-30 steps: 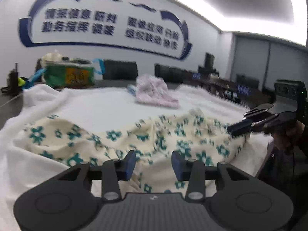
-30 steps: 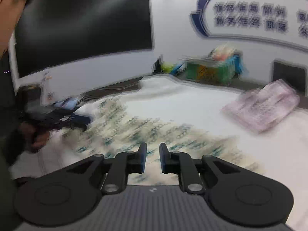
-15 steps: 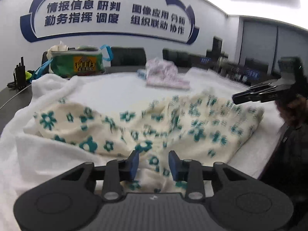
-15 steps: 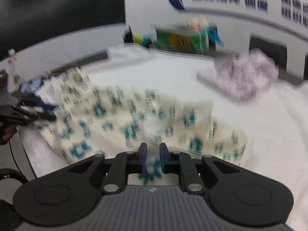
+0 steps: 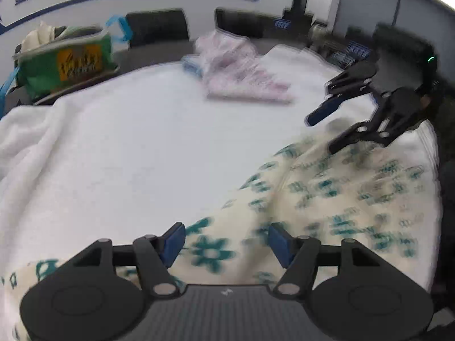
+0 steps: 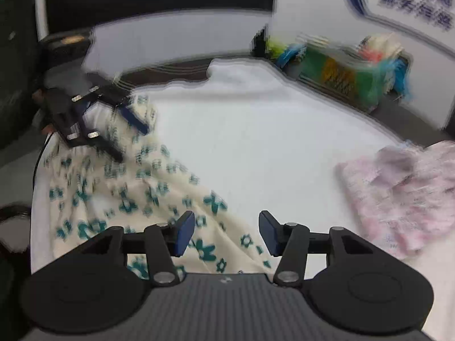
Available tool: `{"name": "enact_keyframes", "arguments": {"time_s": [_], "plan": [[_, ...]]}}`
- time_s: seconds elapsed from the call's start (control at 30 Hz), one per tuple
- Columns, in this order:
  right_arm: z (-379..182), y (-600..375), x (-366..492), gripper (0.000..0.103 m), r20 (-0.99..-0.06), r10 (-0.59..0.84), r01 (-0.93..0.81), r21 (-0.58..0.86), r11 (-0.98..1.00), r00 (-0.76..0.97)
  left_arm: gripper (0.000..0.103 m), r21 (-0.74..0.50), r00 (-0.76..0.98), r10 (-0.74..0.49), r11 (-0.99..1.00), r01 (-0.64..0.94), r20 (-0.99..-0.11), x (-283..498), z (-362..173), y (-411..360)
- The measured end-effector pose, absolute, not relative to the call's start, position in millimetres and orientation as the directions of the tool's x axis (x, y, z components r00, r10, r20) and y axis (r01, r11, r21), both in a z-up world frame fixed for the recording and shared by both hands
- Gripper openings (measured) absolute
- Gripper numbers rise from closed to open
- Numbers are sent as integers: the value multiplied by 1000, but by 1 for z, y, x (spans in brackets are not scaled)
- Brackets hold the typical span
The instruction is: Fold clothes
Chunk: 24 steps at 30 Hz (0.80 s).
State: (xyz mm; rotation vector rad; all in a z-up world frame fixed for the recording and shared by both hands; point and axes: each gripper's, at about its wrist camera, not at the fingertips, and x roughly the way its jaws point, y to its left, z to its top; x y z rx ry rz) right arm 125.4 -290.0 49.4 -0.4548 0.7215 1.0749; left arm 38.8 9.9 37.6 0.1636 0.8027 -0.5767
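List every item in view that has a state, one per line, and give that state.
Floral garment: lying rumpled on the white cover, in no grip.
Pink garment: folded, lying apart.
Green bag: upright, stuffed full.
Left gripper: jaws opening over the floral garment.
Right gripper: jaws opening, pads clear of the cloth.

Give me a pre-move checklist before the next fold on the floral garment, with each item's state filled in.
1. Left gripper free of the floral garment: ok, jaws opening, cloth lies under them, not pinched.
2. Right gripper free of it: ok, jaws opening, nothing pinched.
3. Garment on the white towel: ok.
4. Garment lying flat with edges aligned: cannot tell, the pictures are blurred; ridges show.
5. Bare towel beside the garment for the fold: ok.
6. Pink folded garment apart from the floral one: ok.
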Motion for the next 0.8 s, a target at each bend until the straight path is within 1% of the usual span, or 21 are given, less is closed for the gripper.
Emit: {"name": "enact_keyframes", "arguments": {"time_s": [0.03, 0.07, 0.1, 0.13, 0.17, 0.2, 0.27, 0.33, 0.37, 0.4, 0.47, 0.5, 0.53, 0.67, 0.73, 0.77, 0.8], "plan": [[41, -287, 132, 51, -746, 608, -914, -3, 406, 272, 59, -60, 553, -411, 838, 542, -725, 44, 32, 10], [33, -285, 136, 50, -766, 588, -919, -8, 394, 259, 50, -45, 554, -400, 837, 545, -730, 47, 26, 10], [26, -284, 138, 38, -782, 574, -926, -12, 378, 245, 20, -21, 539, -420, 802, 596, -730, 44, 28, 8], [22, -284, 138, 17, -792, 566, -935, -18, 355, 230, 6, 3, 524, -436, 767, 642, -731, 41, 31, 7], [22, -285, 135, 13, -790, 567, -940, -34, 339, 233, 4, 30, 522, -436, 746, 666, -733, 39, 35, 7], [24, -287, 131, 6, -781, 573, -942, -56, 331, 247, 4, 58, 521, -436, 724, 687, -734, 37, 39, 7], [29, -290, 121, 5, -762, 580, -939, -107, 327, 288, 4, 123, 536, -428, 687, 716, -728, 32, 45, 5], [33, -291, 111, 5, -747, 581, -933, -151, 326, 324, 6, 130, 534, -436, 674, 727, -724, 35, 49, 7], [33, -291, 107, 5, -747, 576, -931, -163, 325, 332, 16, 114, 536, -439, 688, 717, -721, 37, 50, 10], [31, -291, 104, 7, -746, 571, -927, -171, 333, 343, 37, 98, 538, -442, 701, 707, -717, 39, 52, 13], [28, -293, 104, 18, -747, 563, -919, -169, 356, 355, 62, 66, 548, -455, 724, 686, -702, 33, 55, 24], [28, -294, 105, 36, -748, 564, -919, -156, 363, 350, 62, 51, 552, -462, 733, 679, -694, 29, 56, 29], [29, -296, 104, 47, -746, 572, -921, -143, 363, 341, 62, 44, 542, -478, 721, 692, -691, 22, 56, 35], [28, -305, 102, 47, -740, 586, -923, -127, 362, 331, 62, 34, 497, -508, 675, 737, -703, -9, 55, 57], [25, -305, 102, 47, -739, 589, -924, -121, 363, 328, 62, 68, 493, -474, 667, 742, -730, -18, 47, 57], [24, -304, 102, 47, -741, 588, -924, -117, 364, 326, 56, 118, 507, -436, 661, 741, -743, -22, 41, 54], [21, -303, 103, 47, -743, 586, -924, -115, 364, 323, 20, 161, 524, -405, 656, 737, -749, -22, 36, 50]]}}
